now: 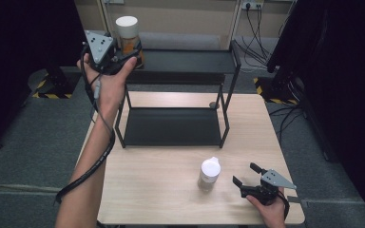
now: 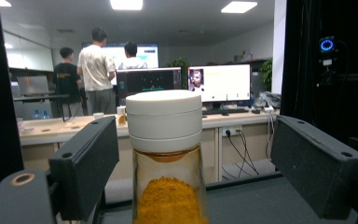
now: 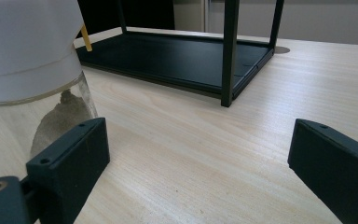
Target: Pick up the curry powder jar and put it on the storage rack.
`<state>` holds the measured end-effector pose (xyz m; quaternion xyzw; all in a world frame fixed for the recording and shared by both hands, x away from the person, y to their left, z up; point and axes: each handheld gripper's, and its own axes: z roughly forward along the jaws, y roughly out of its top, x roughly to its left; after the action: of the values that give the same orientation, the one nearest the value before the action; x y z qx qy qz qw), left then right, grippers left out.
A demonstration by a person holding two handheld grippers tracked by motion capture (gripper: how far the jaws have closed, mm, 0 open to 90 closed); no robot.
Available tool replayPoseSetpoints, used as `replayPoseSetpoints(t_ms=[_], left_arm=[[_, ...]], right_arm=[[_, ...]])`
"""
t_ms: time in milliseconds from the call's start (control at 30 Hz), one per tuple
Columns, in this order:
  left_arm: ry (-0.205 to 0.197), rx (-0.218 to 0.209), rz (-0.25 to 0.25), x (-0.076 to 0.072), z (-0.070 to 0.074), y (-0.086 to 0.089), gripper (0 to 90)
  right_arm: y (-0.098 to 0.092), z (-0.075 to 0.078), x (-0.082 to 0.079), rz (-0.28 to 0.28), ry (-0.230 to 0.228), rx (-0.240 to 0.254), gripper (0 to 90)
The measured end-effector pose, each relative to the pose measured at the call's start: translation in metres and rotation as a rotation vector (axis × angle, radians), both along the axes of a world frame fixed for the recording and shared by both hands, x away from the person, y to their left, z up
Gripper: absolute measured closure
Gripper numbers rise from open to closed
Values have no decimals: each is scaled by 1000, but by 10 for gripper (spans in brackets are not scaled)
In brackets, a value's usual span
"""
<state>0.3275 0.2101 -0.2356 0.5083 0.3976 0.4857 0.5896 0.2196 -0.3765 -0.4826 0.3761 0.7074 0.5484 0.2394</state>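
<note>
Both grippers wide-jawed (left (image 1: pixel 123 57) raised, right (image 1: pixel 245 175) low)

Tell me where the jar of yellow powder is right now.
The jar of yellow powder stands on the black rack's top shelf, far left in the high view, between the open left gripper jaws.

White-lidded jar (image 1: pixel 129 38) of yellow powder, upright
</note>
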Motion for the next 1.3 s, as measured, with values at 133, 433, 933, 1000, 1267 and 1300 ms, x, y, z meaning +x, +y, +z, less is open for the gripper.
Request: replayPoseSetpoints(t_ms=[133, 433, 933, 1000, 1267, 1300], left_arm=[[12, -1, -11, -5, -5, 1, 146], [19, 8, -28, -15, -19, 1, 146], [24, 43, -30, -27, -34, 4, 145], [21, 52, -29, -29, -37, 3, 145], [21, 51, -38, -35, -48, 3, 145], [21, 49, -39, -36, -50, 3, 145]], right_arm=[[0, 1, 0, 1, 0, -5, 57], [0, 1, 0, -1, 3, -2, 57], [1, 1, 0, 0, 1, -5, 57], [1, 1, 0, 0, 1, -5, 58], [0, 1, 0, 1, 2, -4, 57], [0, 1, 0, 1, 2, -5, 57]])
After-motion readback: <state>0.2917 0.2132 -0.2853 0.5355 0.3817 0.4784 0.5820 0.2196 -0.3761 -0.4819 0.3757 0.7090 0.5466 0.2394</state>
